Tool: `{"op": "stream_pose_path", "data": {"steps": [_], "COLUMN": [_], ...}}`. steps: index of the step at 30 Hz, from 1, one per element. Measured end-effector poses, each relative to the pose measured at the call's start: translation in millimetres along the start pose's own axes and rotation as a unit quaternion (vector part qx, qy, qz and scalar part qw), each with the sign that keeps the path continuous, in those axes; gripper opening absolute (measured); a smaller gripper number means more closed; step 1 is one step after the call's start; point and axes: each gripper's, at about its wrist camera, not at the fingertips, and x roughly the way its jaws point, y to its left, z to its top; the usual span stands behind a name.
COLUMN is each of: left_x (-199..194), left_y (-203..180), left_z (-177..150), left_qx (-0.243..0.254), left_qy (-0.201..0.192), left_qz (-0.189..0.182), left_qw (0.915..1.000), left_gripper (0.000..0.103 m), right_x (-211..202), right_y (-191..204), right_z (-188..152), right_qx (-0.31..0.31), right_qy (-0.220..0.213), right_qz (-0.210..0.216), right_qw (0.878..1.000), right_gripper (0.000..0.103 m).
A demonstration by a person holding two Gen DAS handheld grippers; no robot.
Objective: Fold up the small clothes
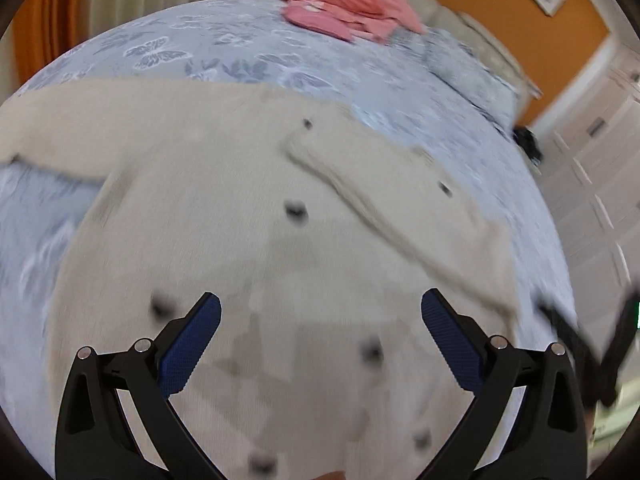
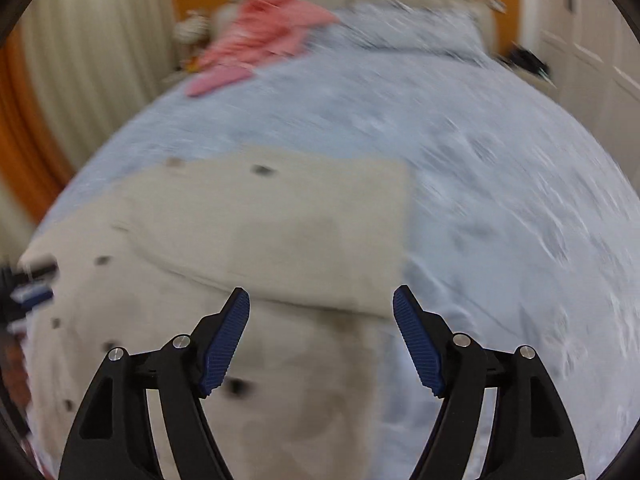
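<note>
A cream garment with small dark spots [image 1: 240, 200] lies spread on a pale blue bedspread [image 1: 224, 48]. One sleeve is folded across its body [image 1: 384, 200]. My left gripper [image 1: 320, 308] hovers open and empty above the garment's middle. In the right wrist view the same garment [image 2: 280, 224] shows with the folded sleeve on top. My right gripper [image 2: 322, 304] is open and empty over the garment's right edge. It also shows as a dark blur at the right of the left wrist view [image 1: 592, 344]. Both views are motion-blurred.
A pile of pink clothes [image 1: 348, 0] lies at the far end of the bed, also in the right wrist view [image 2: 260, 36]. A pillow [image 1: 468, 68] sits by the headboard. White cupboard doors [image 1: 600, 160] stand to the right, curtains [image 2: 88, 40] to the left.
</note>
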Motion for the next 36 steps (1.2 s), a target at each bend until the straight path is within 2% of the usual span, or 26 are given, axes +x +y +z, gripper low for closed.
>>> {"op": "stream_pose_path", "data": {"steps": [3, 7, 9, 10, 11, 12, 13, 15, 17, 18, 19, 20, 22, 25, 26, 28, 29, 31, 34, 36], "left_x": [40.3, 96.2, 104.4, 105.1, 109.3, 114.8, 112.8, 98.6, 76.1, 70.6, 67.7, 70.5, 88.4, 80.5, 77.3, 77.6, 80.4, 84.0, 83.9, 85.4], "left_y": [2.5, 4.0, 1.5, -0.6, -3.3, -4.0, -2.4, 1.0, 8.6, 13.1, 22.2, 30.4, 48.3, 49.8, 46.3, 43.6, 44.2, 42.4, 43.1, 53.9], "left_z": [34.6, 62.5, 67.5, 68.2, 71.2, 74.4, 77.1, 79.8, 78.3, 76.4, 71.7, 67.1, 52.8, 46.7, 47.1, 47.2, 46.6, 46.1, 49.7, 45.7], "left_qx": [-0.054, -0.097, -0.102, -0.096, -0.089, -0.088, -0.093, -0.09, -0.091, -0.094, -0.102, -0.108, -0.122, -0.125, -0.122, -0.117, -0.119, -0.118, -0.114, -0.115], "left_qy": [-0.004, 0.021, -0.001, -0.007, 0.0, 0.017, 0.011, -0.023, -0.057, -0.064, -0.066, -0.06, -0.026, -0.042, -0.044, -0.04, -0.037, -0.036, -0.032, -0.03], "left_qz": [-0.018, -0.042, -0.048, -0.054, -0.065, -0.077, -0.082, -0.092, -0.105, -0.103, -0.097, -0.089, -0.056, -0.069, -0.07, -0.062, -0.059, -0.058, -0.057, -0.063], "left_qw": [0.9984, 0.9942, 0.9937, 0.9939, 0.9939, 0.993, 0.9922, 0.9914, 0.9886, 0.9881, 0.9879, 0.9884, 0.9906, 0.9889, 0.9891, 0.9903, 0.9905, 0.9907, 0.9913, 0.9909], "left_gripper": [0.098, 0.097, 0.086, 0.059, 0.022, 0.008, 0.009, 0.009, 0.009, 0.009, 0.009, 0.009, 0.009, 0.009, 0.009, 0.009, 0.009, 0.009, 0.01, 0.011], "right_x": [24.4, 50.7, 56.3, 56.6, 56.5, 52.9, 49.1, 31.5, 24.9, 30.1, 47.1, 57.3, 48.6, 24.4, 26.3, 52.7, 56.5, 45.4, 23.1, 42.2], "right_y": [-8.7, -6.9, -4.2, -0.3, -0.7, -1.2, -1.4, -1.8, 2.3, 5.3, 8.4, 7.2, 1.3, 2.2, 2.0, -6.6, -13.5, -16.7, -5.1, -1.9], "right_z": [-1.7, -3.4, -1.3, 1.6, 2.6, 5.4, 8.8, 13.6, 12.8, 10.0, 4.5, -0.5, 2.5, 8.4, 7.0, -3.5, -7.4, -1.3, 4.6, -0.3], "right_qx": [0.026, 0.053, 0.062, 0.064, 0.067, 0.074, 0.081, 0.093, 0.078, 0.062, 0.048, 0.051, 0.082, 0.082, 0.07, 0.076, 0.087, 0.098, 0.072, 0.052], "right_qy": [0.022, 0.038, 0.036, 0.032, 0.026, 0.022, 0.018, -0.007, -0.015, -0.005, 0.027, 0.042, 0.028, -0.008, -0.004, 0.046, 0.044, 0.038, 0.001, 0.041], "right_qz": [0.018, 0.042, 0.049, 0.053, 0.064, 0.085, 0.095, 0.127, 0.135, 0.124, 0.105, 0.103, 0.115, 0.119, 0.106, 0.083, 0.097, 0.096, 0.096, 0.062], "right_qw": [0.999, 0.997, 0.996, 0.996, 0.995, 0.993, 0.992, 0.988, 0.988, 0.99, 0.993, 0.993, 0.99, 0.989, 0.992, 0.993, 0.991, 0.99, 0.993, 0.996], "right_gripper": [0.072, 0.072, 0.072, 0.071, 0.059, 0.036, 0.03, 0.028, 0.028, 0.028, 0.028, 0.028, 0.027, 0.023, 0.023, 0.023, 0.022, 0.022, 0.022, 0.023]}}
